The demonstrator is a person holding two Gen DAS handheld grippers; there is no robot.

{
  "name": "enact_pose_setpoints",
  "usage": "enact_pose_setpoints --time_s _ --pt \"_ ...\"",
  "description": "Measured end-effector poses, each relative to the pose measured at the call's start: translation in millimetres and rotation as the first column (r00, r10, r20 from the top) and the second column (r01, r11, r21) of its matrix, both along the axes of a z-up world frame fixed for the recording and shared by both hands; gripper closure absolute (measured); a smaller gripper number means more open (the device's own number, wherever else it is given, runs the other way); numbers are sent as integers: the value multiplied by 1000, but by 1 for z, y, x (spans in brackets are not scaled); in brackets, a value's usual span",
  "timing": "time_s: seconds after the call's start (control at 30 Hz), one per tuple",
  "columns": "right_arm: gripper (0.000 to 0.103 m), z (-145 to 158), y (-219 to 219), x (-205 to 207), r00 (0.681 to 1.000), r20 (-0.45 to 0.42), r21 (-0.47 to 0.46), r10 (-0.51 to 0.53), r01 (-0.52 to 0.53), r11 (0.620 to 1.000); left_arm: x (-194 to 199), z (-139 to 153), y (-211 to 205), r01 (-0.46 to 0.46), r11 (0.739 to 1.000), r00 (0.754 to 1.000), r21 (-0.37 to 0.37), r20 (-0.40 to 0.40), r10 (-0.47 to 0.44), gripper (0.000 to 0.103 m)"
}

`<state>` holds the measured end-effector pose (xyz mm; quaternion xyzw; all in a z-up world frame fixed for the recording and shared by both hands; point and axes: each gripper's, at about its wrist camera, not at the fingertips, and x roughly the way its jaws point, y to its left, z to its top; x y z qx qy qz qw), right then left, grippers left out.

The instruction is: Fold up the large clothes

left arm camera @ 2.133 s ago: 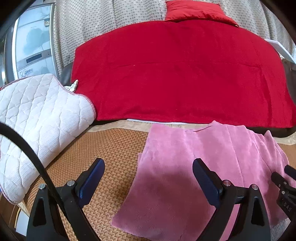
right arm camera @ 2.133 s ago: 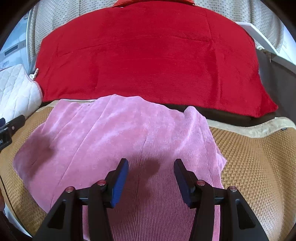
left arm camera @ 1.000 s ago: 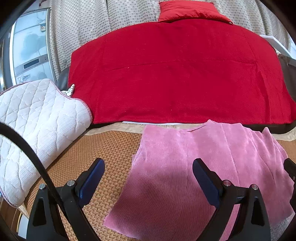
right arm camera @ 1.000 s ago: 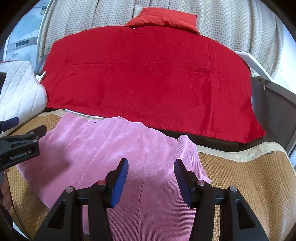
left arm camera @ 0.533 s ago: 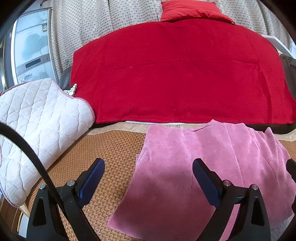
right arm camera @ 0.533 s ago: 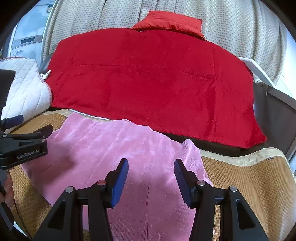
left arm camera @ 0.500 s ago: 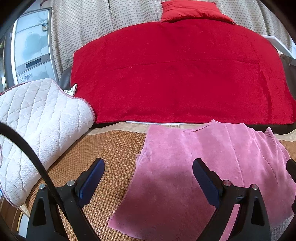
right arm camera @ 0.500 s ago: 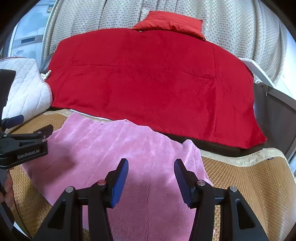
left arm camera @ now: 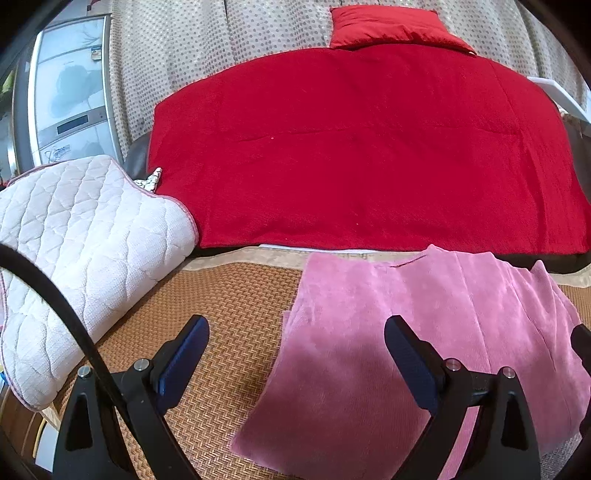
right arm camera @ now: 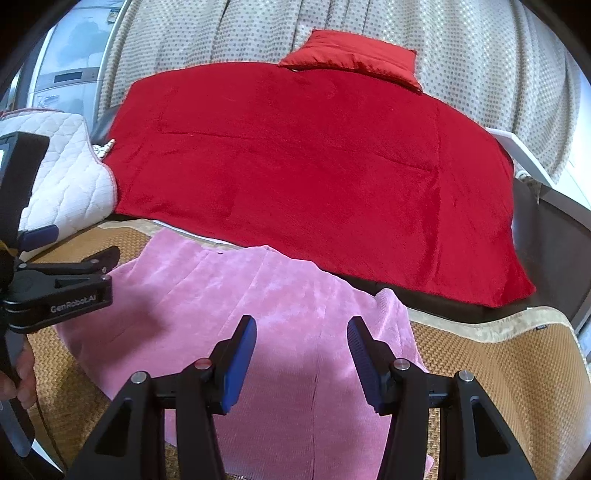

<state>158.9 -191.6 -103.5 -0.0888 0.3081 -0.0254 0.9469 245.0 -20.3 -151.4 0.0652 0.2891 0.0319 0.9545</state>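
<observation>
Pink garment first: in your left wrist view it lies spread flat on the woven mat, its far edge just short of the big red blanket and its left edge running diagonally toward you. Your left gripper hangs above that left edge with its jaws spread wide and nothing between them, one finger over bare mat and the other over the cloth, which looks like a line-up for taking that edge. A quilted white cushion sits on the far left, clear of the work, and a red pillow rests at the far end against the dotted curtain.

From your right wrist view, the pink garment fills the near middle, with a small upturned corner on its right side near the blanket's near edge. Your right gripper hovers over the garment's near right part, jaws parted about halfway and gripping nothing. Your left gripper shows at the left edge, side on, held in your hand over the cloth's left border. With both tools empty and the cloth lying flat, I judge a fold is yet to be started from here.
</observation>
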Motion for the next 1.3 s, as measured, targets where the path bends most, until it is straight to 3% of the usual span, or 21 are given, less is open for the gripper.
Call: enact_pose_setpoints --time_s 0.4,0.5,0.7,0.83,1.3 --pt "47 5 24 -6 997 -18 -9 70 -70 997 -9 13 20 -29 1000 999 2 28 29 7" --pt "47 0 30 -4 991 -80 18 111 -110 994 -11 15 25 -41 999 998 7 40 41 7" --pt "47 -28 36 -1 942 -277 97 189 -169 981 -15 12 31 -43 999 998 21 54 42 7" --pt "47 -41 29 -4 926 -329 110 184 -156 982 -15 11 24 -22 999 998 24 52 21 7" --pt "47 -42 -1 -9 931 -334 130 148 -110 985 -16 6 -13 43 997 997 66 55 -46 7"
